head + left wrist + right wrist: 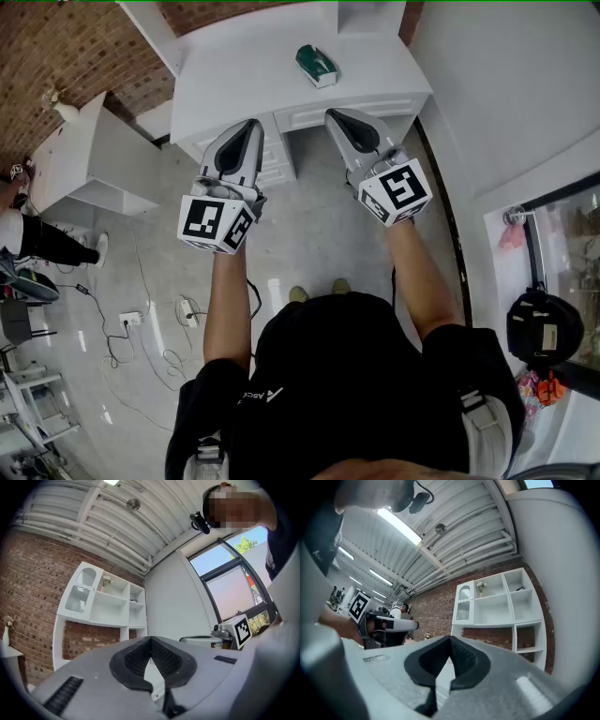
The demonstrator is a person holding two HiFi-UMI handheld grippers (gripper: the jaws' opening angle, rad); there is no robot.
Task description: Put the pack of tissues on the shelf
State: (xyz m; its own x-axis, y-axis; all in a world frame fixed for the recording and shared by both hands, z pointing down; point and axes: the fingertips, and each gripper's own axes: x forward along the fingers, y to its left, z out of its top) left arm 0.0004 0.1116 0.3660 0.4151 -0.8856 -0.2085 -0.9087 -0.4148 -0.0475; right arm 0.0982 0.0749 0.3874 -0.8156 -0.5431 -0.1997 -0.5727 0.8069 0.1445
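The green pack of tissues (317, 64) lies on the white desk (234, 80) in the head view, towards its far right. Both grippers hover side by side in front of the desk, pointing at it and well short of the pack. My left gripper (250, 124) is shut with nothing between its jaws, and so is my right gripper (331, 114). The white shelf unit (110, 604) with open compartments stands against the brick wall in the left gripper view. In the right gripper view, the shelf unit (501, 606) rises above the shut jaws of my right gripper (450, 640).
A low white cabinet (89, 159) stands left of the desk. Cables and a power strip (131, 319) lie on the floor at the left, near another person (42, 239). A black round device (544, 328) sits by the window at right.
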